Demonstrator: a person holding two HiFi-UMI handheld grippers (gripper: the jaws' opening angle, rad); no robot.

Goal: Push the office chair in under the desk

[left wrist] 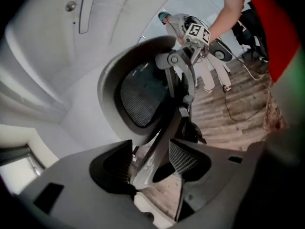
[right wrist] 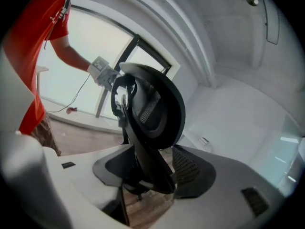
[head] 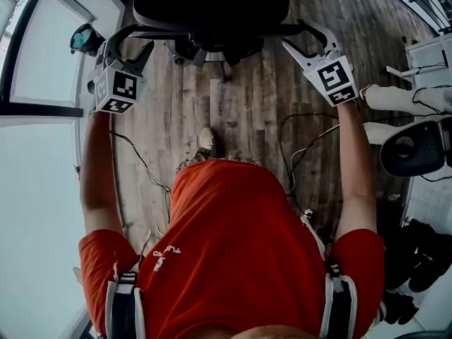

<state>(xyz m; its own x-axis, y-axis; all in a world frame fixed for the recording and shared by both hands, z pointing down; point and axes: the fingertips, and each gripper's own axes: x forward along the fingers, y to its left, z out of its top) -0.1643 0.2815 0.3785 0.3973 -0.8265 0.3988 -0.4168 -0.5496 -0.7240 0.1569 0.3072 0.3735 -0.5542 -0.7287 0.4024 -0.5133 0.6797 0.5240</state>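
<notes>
- While the left claw and right claw gape astride the chair back, uneven shoving could swivel it.
- Loose cables could foul its rolling.

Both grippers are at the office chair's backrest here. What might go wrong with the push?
The left gripper and right gripper straddle the backrest frame of the office chair with open jaws, unclamped, so either might slip off once pushing starts.
Uneven pressure from the two sides would probably swivel the chair rather than roll it straight.
Loose cables lie on the wood floor beside the person's shoe; a forward step could snag one.
</notes>
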